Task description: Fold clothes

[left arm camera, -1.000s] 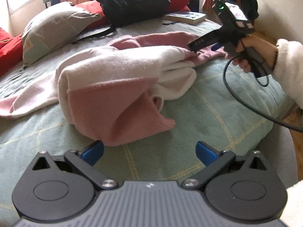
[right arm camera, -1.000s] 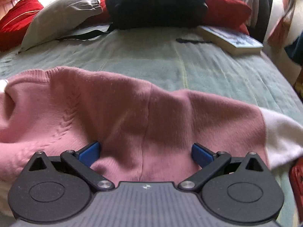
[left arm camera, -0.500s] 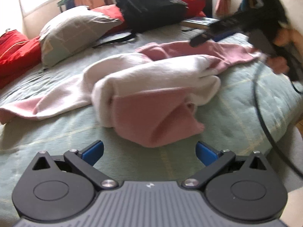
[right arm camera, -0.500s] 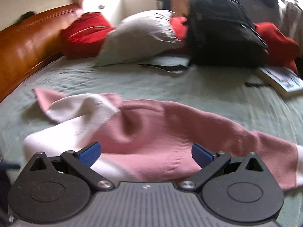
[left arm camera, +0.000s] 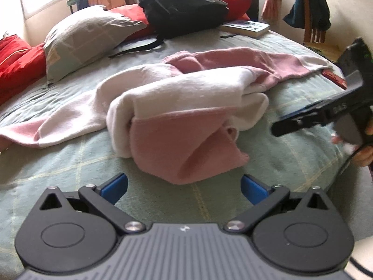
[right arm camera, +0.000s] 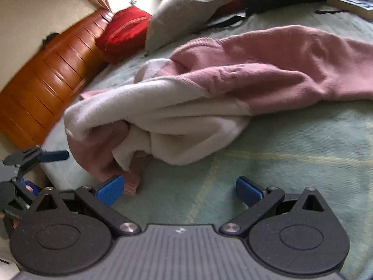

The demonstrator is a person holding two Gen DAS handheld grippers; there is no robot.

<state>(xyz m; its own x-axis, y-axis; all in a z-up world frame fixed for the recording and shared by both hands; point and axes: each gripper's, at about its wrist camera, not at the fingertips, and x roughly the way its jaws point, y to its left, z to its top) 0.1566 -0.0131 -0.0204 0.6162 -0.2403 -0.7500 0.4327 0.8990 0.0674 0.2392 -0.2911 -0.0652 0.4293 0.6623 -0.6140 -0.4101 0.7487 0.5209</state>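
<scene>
A pink and white sweater (left arm camera: 184,107) lies crumpled in a heap on the green bedspread (left arm camera: 291,154), one sleeve trailing left and the other stretched back right. My left gripper (left arm camera: 184,186) hovers open just in front of the heap's pink hem, nothing between its fingers. My right gripper (right arm camera: 178,190) is open too, low over the bedspread at the sweater (right arm camera: 186,107), its left blue pad beside a pink cuff. In the left wrist view the right gripper (left arm camera: 303,121) shows at the right edge, held by a hand. The left gripper (right arm camera: 50,156) appears at the far left of the right wrist view.
A grey pillow (left arm camera: 86,37), red cushions (left arm camera: 16,60), a black backpack (left arm camera: 181,2) and a book (left arm camera: 244,26) lie at the head of the bed. A small red object (left arm camera: 334,78) lies by the right sleeve. A wooden headboard (right arm camera: 42,81) bounds the bed.
The right gripper has left the pink sleeve at the back, swung down and left, and now sits low near the heap's front right. The left gripper has shifted slightly, still open.
</scene>
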